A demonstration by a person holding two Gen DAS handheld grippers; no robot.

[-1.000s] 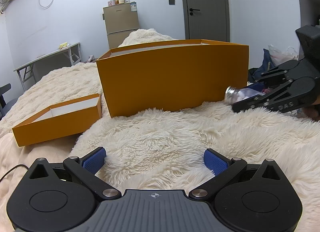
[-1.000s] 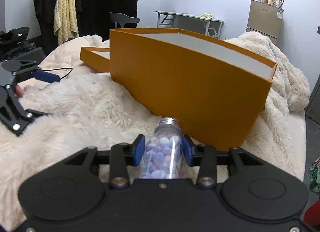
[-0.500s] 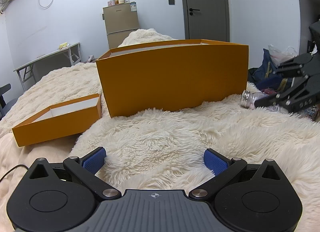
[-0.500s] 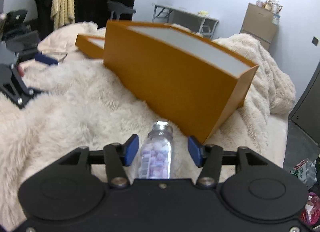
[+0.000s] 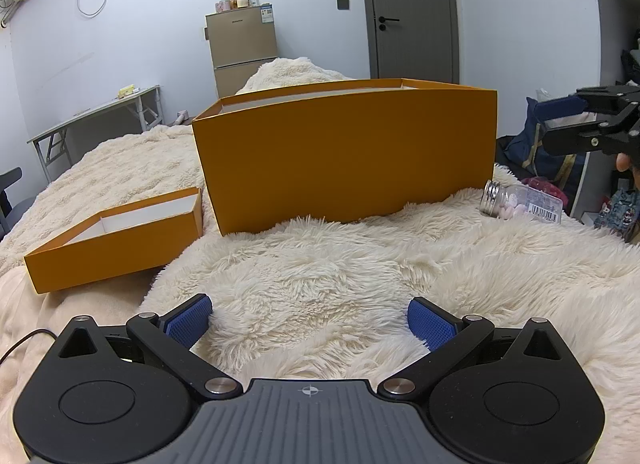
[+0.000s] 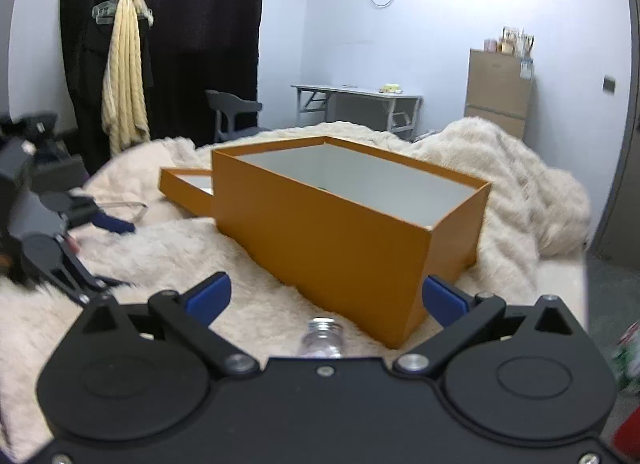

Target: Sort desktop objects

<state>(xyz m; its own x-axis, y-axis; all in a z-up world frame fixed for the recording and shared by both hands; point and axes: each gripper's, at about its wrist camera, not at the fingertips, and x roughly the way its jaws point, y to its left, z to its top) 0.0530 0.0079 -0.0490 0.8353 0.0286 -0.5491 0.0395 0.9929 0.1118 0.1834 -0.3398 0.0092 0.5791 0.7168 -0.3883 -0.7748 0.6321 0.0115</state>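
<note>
A clear bottle (image 5: 520, 204) of pastel tablets with a silver cap lies on its side on the fluffy blanket, by the right corner of the big orange box (image 5: 344, 152). My right gripper (image 6: 326, 300) hovers above and behind the bottle (image 6: 322, 338); its jaws are opening wide and the pads touch nothing. In the left wrist view the right gripper (image 5: 560, 126) hangs at the far right, above the bottle. My left gripper (image 5: 310, 316) rests open over bare blanket, and appears at the left edge (image 6: 104, 256) of the right wrist view.
The orange lid (image 5: 116, 236) lies open side up, left of the box (image 6: 340, 240). A thin cable (image 5: 20, 344) runs off at the lower left. Bags and clutter (image 5: 552, 160) sit past the blanket's right edge. A small fridge (image 5: 244, 48) and folding table (image 5: 100, 116) stand behind.
My right gripper let go of the bottle, spread wide and rose back away from it. The bottle now lies on the blanket by the box corner. My left gripper stayed still.
</note>
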